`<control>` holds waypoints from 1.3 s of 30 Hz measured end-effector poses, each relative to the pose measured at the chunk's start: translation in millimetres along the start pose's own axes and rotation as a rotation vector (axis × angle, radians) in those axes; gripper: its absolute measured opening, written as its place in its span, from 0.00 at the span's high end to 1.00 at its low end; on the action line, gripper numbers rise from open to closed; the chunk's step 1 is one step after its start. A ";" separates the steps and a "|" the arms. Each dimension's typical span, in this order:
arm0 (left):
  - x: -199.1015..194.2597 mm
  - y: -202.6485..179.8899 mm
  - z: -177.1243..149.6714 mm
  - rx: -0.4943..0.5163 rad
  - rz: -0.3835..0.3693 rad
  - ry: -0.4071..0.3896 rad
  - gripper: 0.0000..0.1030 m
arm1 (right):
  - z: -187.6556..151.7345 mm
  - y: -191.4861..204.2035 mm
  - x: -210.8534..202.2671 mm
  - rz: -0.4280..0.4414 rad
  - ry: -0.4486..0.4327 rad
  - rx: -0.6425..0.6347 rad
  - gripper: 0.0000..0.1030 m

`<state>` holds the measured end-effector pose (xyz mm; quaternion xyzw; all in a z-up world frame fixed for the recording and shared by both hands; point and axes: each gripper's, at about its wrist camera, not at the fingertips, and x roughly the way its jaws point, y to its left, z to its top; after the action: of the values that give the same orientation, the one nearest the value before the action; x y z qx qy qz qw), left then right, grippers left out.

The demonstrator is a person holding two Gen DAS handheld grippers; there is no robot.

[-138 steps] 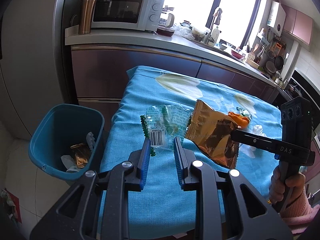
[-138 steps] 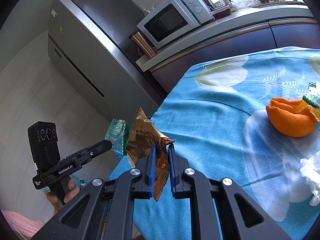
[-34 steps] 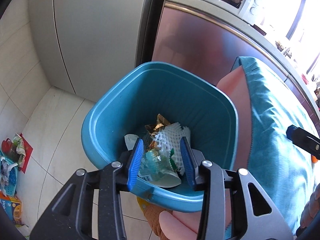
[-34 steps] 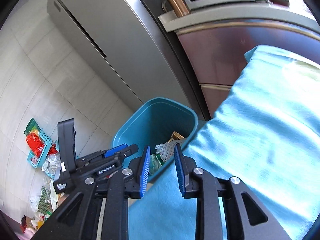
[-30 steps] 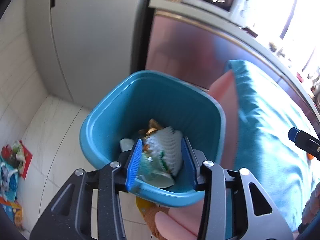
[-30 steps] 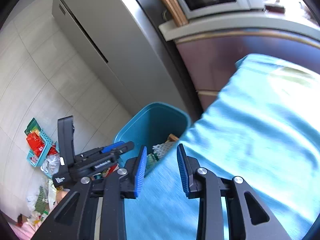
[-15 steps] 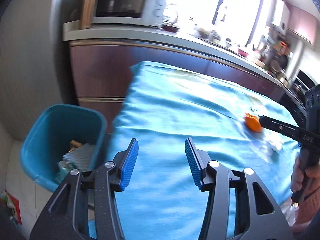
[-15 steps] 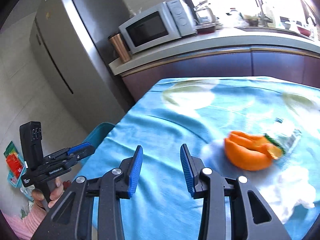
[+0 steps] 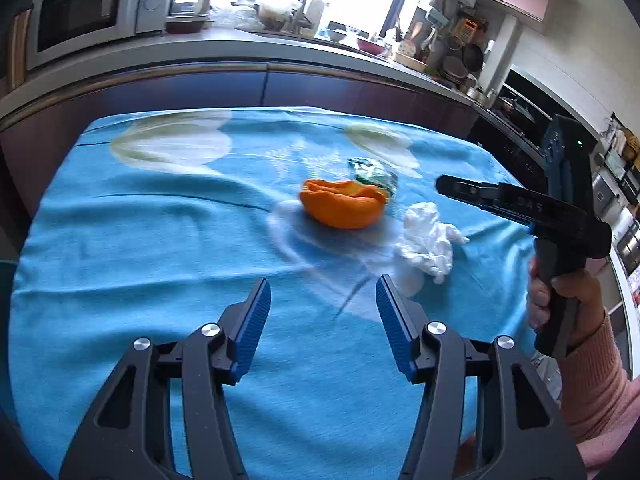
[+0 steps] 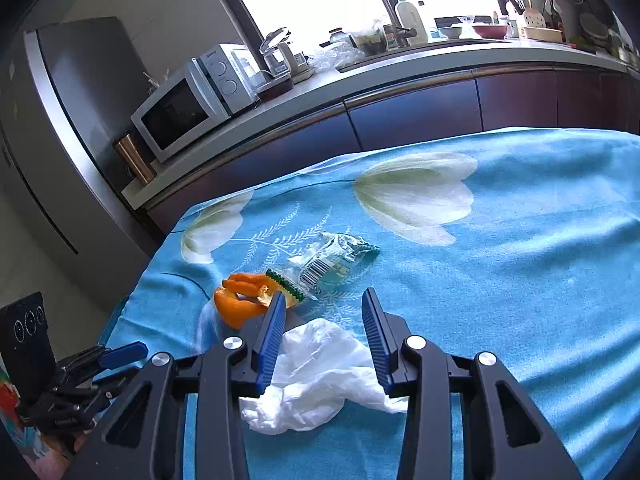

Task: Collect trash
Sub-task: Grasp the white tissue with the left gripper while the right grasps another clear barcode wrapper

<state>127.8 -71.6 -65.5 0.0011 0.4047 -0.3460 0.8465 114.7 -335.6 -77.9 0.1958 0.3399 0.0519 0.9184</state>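
Note:
Orange peel [image 9: 340, 208] lies mid-table on the blue cloth, with a clear green-edged wrapper [image 9: 374, 174] just behind it and a crumpled white tissue [image 9: 428, 240] to its right. My left gripper [image 9: 322, 300] hovers short of the peel, jaws opening, nothing between them. In the right wrist view my right gripper [image 10: 322, 320] stands open above the tissue [image 10: 320, 376], which lies below and between its fingers without being pinched. The peel [image 10: 238, 304] and wrapper [image 10: 324, 266] lie just beyond its tips. The right gripper [image 9: 520, 208] also shows at the right of the left view.
The table's blue flowered cloth [image 9: 140, 248] is bare on its left half. A kitchen counter [image 10: 360, 80] with a microwave [image 10: 192, 100] and sink runs behind the table. A steel fridge [image 10: 60, 120] stands at left. The left gripper [image 10: 72, 360] shows low left.
Both grippers swung away from the blue bin over to the table with its peel, wrapper and tissue. The left jaws spread wider. The bin has left both views.

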 end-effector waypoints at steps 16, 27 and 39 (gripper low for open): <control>85.3 -73.9 13.8 0.030 -0.087 0.158 0.52 | 8.3 -13.0 25.9 0.061 0.044 0.023 0.62; 73.4 -53.6 6.9 -0.017 -0.096 0.166 0.92 | 22.1 -4.3 54.6 0.084 0.096 0.033 0.46; 36.6 -15.6 -3.6 -0.057 -0.029 0.116 0.92 | 17.9 -10.5 68.5 0.092 0.102 0.124 0.66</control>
<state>132.1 -103.9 -88.7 -0.0086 0.4627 -0.3459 0.8162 178.1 -335.4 -111.0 0.2649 0.3795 0.0830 0.8825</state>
